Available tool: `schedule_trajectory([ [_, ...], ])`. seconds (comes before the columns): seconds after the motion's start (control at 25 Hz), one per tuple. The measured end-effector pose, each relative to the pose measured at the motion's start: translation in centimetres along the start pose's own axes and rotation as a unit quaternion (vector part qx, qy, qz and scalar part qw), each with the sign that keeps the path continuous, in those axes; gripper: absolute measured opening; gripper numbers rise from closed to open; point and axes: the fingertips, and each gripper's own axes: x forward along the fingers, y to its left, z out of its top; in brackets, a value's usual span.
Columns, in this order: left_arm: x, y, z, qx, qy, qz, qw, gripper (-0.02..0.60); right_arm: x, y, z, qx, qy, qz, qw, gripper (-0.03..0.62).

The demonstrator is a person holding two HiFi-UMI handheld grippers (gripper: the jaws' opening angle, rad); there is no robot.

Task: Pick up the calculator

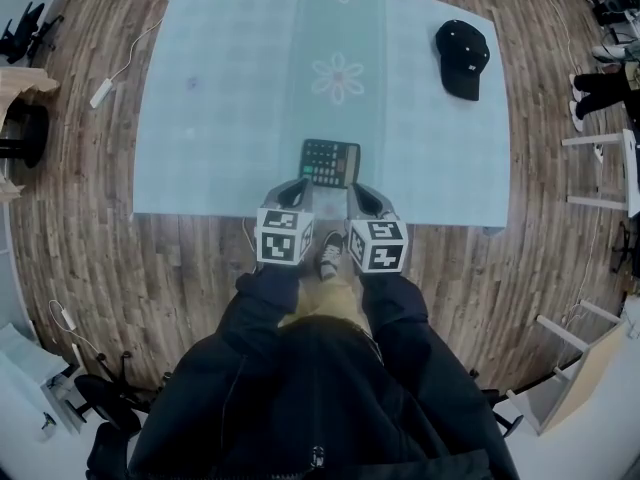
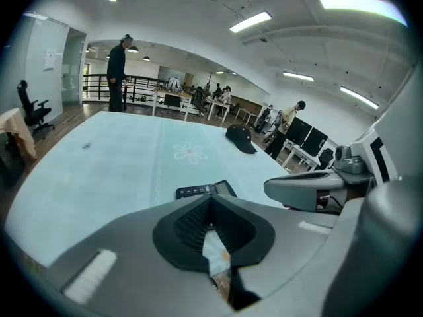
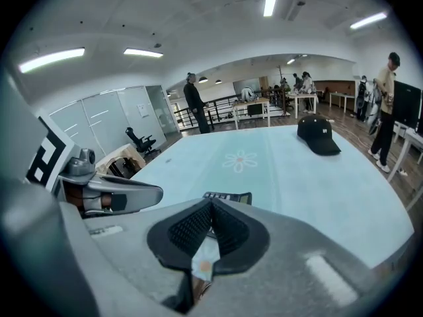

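Observation:
The dark calculator (image 1: 330, 162) lies flat on the pale blue tablecloth (image 1: 230, 88), close to the table's near edge and just beyond both grippers. My left gripper (image 1: 298, 187) and right gripper (image 1: 361, 194) hang side by side over that edge, each with its marker cube toward me. In the left gripper view the calculator (image 2: 205, 190) peeks out just past the left gripper (image 2: 210, 201), whose jaws meet with nothing between them. The right gripper (image 3: 211, 205) is likewise shut and empty, with the calculator (image 3: 229, 196) right behind its tips.
A black cap (image 1: 462, 58) lies on the table's far right. A white cable with a plug (image 1: 103, 90) runs over the wooden floor at the left. Office chairs (image 1: 25, 28) and white furniture (image 1: 600, 168) stand around. People stand beyond the table (image 2: 117, 73).

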Motion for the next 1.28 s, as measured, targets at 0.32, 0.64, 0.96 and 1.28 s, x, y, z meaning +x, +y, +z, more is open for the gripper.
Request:
schedule_trajectory([
  [0.32,2.7,0.5,-2.3,-0.017,0.039,-0.002,0.9991,-0.002,3.1,-1.4,-1.7,0.022,0.039,0.002,0.999,0.000],
  [0.64,4.6,2.1,-3.2,-0.031,0.061,0.013,0.9976,-0.002,5.0,-2.9,-2.9,0.032,0.057,-0.008,0.998,0.003],
  [0.96,5.3,4.1,-2.8,-0.041,0.066,0.030,0.9965,-0.002,6.6,-4.6,-3.1,0.045,0.065,-0.013,0.997,0.063],
  [1.28,5.3,4.3,-3.7,-0.039,0.075,0.030,0.9960,-0.002,8.8,-6.3,-4.5,0.074,0.088,-0.019,0.993,0.112],
])
